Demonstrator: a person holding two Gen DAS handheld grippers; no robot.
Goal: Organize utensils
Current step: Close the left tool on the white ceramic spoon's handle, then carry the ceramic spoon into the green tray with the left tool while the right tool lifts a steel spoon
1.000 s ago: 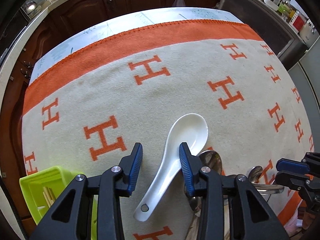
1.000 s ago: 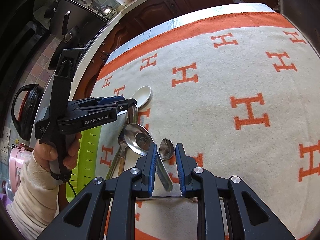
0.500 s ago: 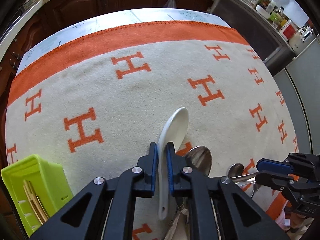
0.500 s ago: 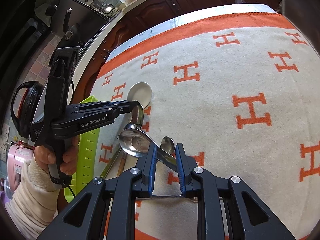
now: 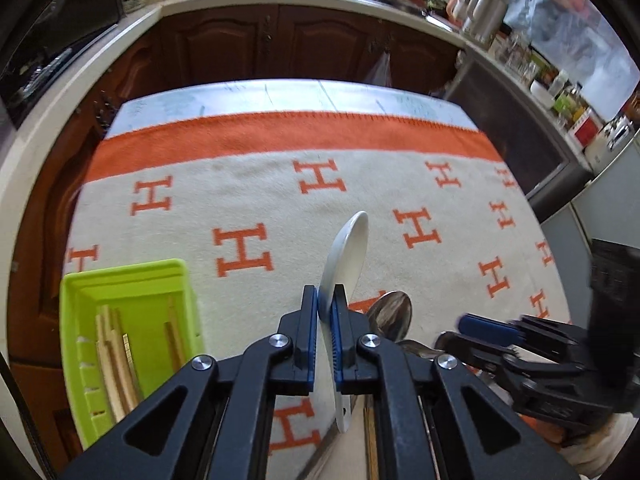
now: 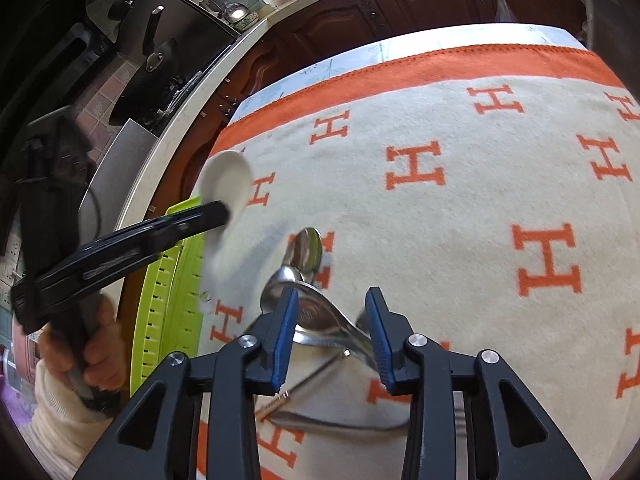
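My left gripper (image 5: 325,298) is shut on a white ceramic soup spoon (image 5: 348,252) and holds it lifted above the blanket, bowl end forward; the spoon also shows in the right wrist view (image 6: 226,184). My right gripper (image 6: 332,312) is open over a pile of metal spoons (image 6: 306,250) on the blanket, with a large metal ladle (image 6: 316,316) between its fingers. A lime-green utensil tray (image 5: 132,320) with wooden chopsticks lies at the lower left; its slotted wall shows in the right wrist view (image 6: 172,300).
The table is covered by a cream blanket (image 5: 280,208) with orange H marks and an orange border. Dark wooden cabinets (image 5: 280,40) and a counter stand beyond the far edge. A metal spoon (image 5: 390,316) lies just right of my left gripper.
My left gripper closed on the white spoon and lifted it up off the blanket. My right gripper opened; the ladle it held now lies between its open fingers.
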